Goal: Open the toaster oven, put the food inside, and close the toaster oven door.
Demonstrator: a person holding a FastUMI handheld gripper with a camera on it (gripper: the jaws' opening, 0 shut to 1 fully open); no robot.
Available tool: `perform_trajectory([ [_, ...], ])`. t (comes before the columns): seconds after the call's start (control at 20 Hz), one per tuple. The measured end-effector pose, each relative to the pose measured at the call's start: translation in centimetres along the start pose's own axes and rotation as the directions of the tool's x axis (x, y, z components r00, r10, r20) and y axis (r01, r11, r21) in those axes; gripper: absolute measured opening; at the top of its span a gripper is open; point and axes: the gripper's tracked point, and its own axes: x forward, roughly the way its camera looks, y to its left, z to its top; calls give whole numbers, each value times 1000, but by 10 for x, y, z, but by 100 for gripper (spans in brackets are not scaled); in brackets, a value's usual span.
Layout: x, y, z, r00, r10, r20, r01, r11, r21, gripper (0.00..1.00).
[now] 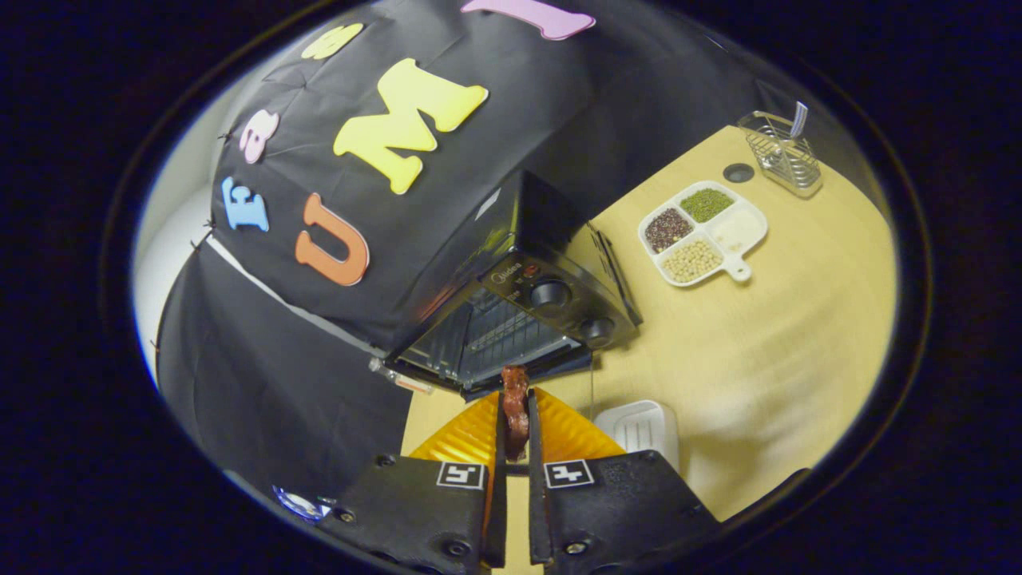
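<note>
Gripper-mounted fisheye, tilted, looks along fingers (pixel 515 423) toward nearby toaster oven (pixel 519 319).

the toaster oven (pixel 551 287) panel seems to read "midea".

— What sits between the fingers?
— A reddish-brown strip of food (pixel 515 407), upright, pinched from both sides.
— And the toaster oven (pixel 519 311)?
— Black, just ahead of the fingertips, its door (pixel 447 383) dropped open, wire rack showing inside.
</note>
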Motion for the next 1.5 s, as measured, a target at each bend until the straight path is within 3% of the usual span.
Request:
perform_trajectory([
  [0.4,102,44,-4,981,-32,193,2,988,152,14],
  [0.85,168,38,3,933,-149,327,63,963,262,14],
  [1.25,190,32,1,920,-201,335,155,975,160,16],
  [1.5,190,24,-2,914,-236,330,220,972,87,26],
])
